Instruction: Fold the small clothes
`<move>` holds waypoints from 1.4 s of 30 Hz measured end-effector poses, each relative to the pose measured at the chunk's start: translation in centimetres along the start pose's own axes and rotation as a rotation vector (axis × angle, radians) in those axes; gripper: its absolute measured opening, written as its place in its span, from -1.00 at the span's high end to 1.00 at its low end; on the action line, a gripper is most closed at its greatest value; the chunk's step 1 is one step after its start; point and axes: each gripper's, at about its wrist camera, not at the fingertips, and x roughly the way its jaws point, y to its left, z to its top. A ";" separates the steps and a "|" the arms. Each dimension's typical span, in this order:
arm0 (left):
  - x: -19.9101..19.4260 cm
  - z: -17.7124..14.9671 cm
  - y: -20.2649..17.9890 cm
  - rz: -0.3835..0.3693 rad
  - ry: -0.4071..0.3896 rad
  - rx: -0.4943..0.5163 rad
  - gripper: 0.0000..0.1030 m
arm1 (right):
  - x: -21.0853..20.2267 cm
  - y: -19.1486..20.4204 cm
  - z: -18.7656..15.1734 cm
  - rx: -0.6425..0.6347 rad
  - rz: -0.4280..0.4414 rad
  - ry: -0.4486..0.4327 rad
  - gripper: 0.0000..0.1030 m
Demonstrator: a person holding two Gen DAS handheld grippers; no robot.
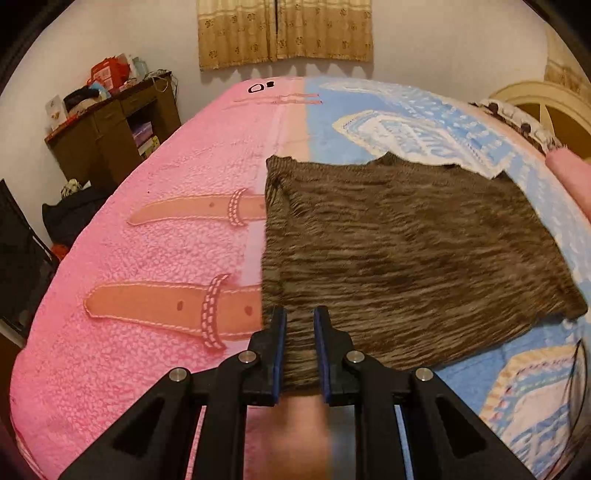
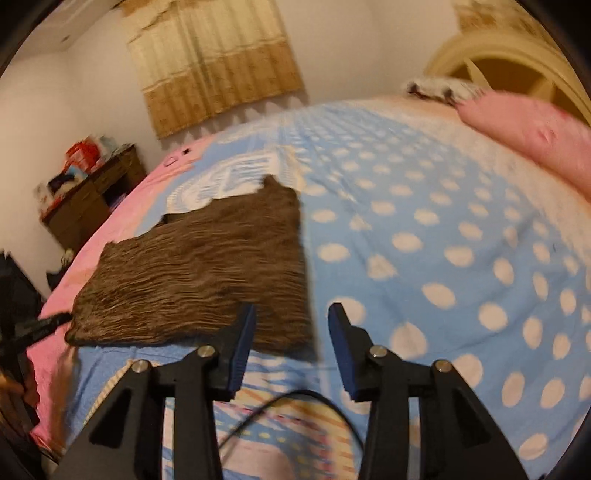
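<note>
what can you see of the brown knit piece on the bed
The brown knit garment looks like a fuzzy, streaked dark-and-tan sweater, lying flat and roughly square on the bedspread, across the seam between its pink and blue halves. A neckline notch shows at the far edge. The left gripper has its jaws astride the near edge; the right gripper hangs open near a corner.

White walls, tan curtains (image 1: 285,31), a cluttered brown dresser (image 1: 110,125), and a cream arched headboard (image 1: 546,114).

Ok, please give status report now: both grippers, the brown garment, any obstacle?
Left gripper open, at brown garment near edge. Right gripper open, holding nothing. Garment flat on bed cover. Black cable below right gripper.
</note>
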 end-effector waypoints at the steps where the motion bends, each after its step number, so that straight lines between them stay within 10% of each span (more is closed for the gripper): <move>1: 0.0 0.2 -0.3 -0.002 -0.003 0.001 0.68 | 0.3 1.5 0.3 -0.028 0.024 -0.007 0.13; 3: 0.1 0.7 -1.2 0.004 -0.008 0.014 0.58 | 1.1 3.9 0.7 -0.067 0.072 -0.005 0.13; 7: -0.1 1.2 -2.4 0.042 -0.080 0.022 -0.41 | 4.2 9.0 0.4 -0.165 0.119 0.025 0.13; 15: 3.9 1.2 -3.7 0.075 -0.031 0.050 -0.43 | 10.0 12.7 -2.8 -0.190 0.119 0.119 0.14; 27: 4.7 -0.3 -3.3 0.088 -0.062 0.005 -0.73 | 9.5 13.5 -3.9 -0.263 0.077 0.057 0.02; 38: 4.4 -1.1 -2.5 0.041 -0.050 -0.021 -0.81 | 8.1 14.3 -4.4 -0.379 0.054 0.175 0.01; 42: 4.0 -0.9 -2.1 0.007 -0.034 -0.038 -0.81 | 6.5 14.2 -1.1 -0.373 0.158 0.120 0.07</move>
